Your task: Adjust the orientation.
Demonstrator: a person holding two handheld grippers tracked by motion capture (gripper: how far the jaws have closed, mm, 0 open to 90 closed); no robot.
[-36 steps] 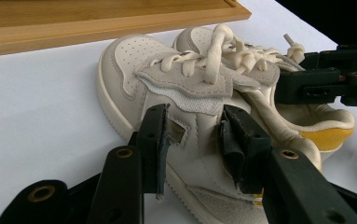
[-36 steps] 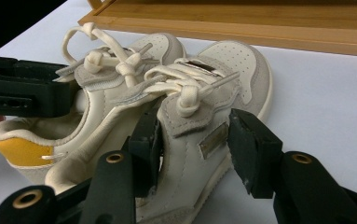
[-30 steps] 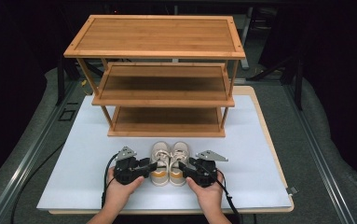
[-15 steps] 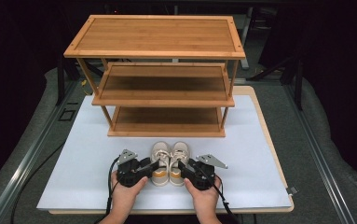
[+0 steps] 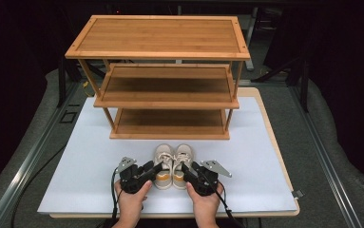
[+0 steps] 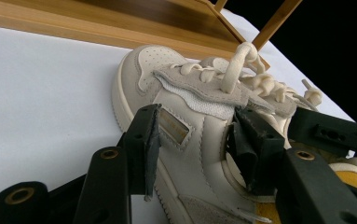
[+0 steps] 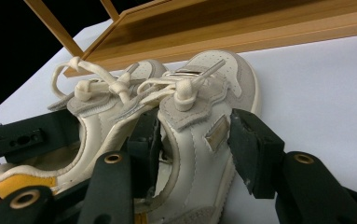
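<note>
Wooden rack (image 5: 163, 71) of three shelves at the far middle of the counter (image 5: 75, 161), its white top spreading left and right to a wooden edge. Just near of the rack's lowest shelf, a pair of small cream shoes side by side, toes pointing far: left shoe (image 5: 163, 164) and right shoe (image 5: 183, 164), touching each other, yellow at the heels. Near of the pair, two hands coming in from the near edge, each with a black gripper angled inward.

From the high view alone: whole rack, full counter, both hands, a grey plate on each gripper. Jaw contact too small to judge there.

Left gripper (image 6: 195, 144), seen in its own view, straddling the left shoe (image 6: 190, 154) at the collar: one jaw on the outer side wall, the other down in the shoe's mouth. Jaws partly open and just now closing a little; outer pad at or very near the leather, firm pressing not clear. Also in that view: knotted cream laces, perforated toe, a small tan tab on the side with no readable writing, the other gripper beyond.

Right gripper (image 7: 195, 149) likewise astride the right shoe (image 7: 204, 126) in its own view, one jaw inside the opening, the other off the outer wall with a gap showing. Jaws partly open, just now closing, nothing gripped. A tan side tab here too, lettering illegible.
</note>
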